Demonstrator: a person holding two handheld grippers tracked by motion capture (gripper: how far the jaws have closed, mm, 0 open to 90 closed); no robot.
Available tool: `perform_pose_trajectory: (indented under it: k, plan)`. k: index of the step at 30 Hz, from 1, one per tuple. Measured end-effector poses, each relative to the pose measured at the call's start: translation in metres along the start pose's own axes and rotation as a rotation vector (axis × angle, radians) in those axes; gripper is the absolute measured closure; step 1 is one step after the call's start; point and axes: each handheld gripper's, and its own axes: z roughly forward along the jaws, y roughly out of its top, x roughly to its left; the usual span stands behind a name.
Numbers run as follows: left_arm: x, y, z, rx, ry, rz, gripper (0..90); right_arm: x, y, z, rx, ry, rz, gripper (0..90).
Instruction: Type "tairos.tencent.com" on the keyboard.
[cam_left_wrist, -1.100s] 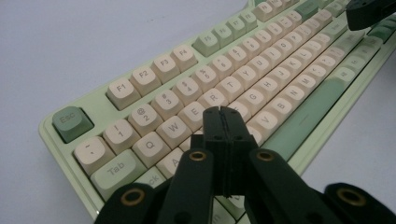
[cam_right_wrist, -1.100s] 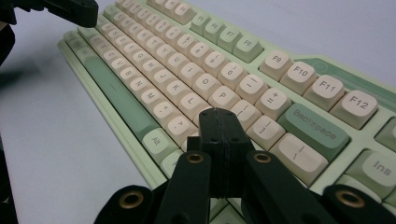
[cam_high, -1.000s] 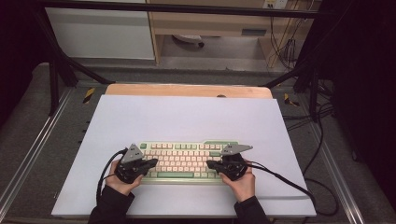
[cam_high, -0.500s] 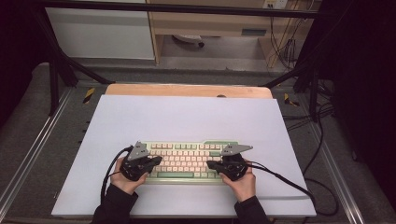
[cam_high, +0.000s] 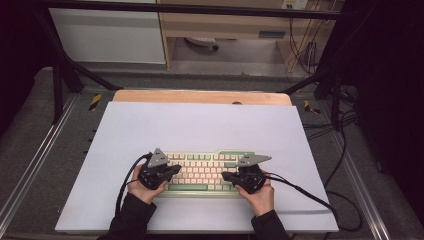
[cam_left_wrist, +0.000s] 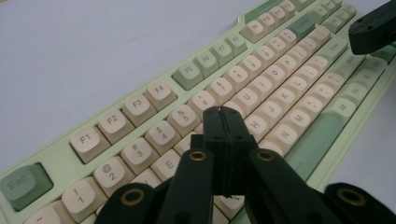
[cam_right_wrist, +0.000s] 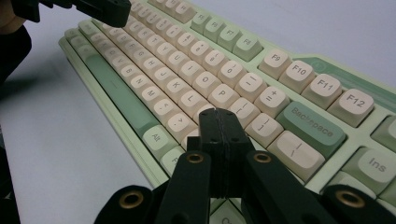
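Note:
A pale green keyboard (cam_high: 205, 172) with cream keycaps lies near the front of a white mat (cam_high: 200, 125). My left gripper (cam_high: 175, 170) is shut and empty, its joined tips over the left letter keys (cam_left_wrist: 223, 122), near the number row. My right gripper (cam_high: 226, 176) is shut too, tips hovering over the right-hand keys (cam_right_wrist: 219, 122) by the P and bracket keys. In the left gripper view the other gripper's tip (cam_left_wrist: 371, 32) shows at the top right; in the right gripper view the left one (cam_right_wrist: 93, 10) shows at the top left. Whether either tip touches a key I cannot tell.
The mat covers a wooden table (cam_high: 200, 96) whose far edge shows bare. Metal frame rails (cam_high: 35, 150) run along both sides, and cables (cam_high: 325, 150) trail on the right. A cabinet and shelf stand beyond the table.
My left gripper has slid right along the keyboard, from its left end to over the left letter keys. The right gripper has stayed where it was.

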Motion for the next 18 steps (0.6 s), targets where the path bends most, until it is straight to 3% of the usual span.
perform_pose_trajectory:
  k: [18]
  plan:
    - [0.002,0.002,0.020,0.020,0.006,-0.008,89.9,0.000,0.000,0.000,0.005,0.002,0.003,90.0]
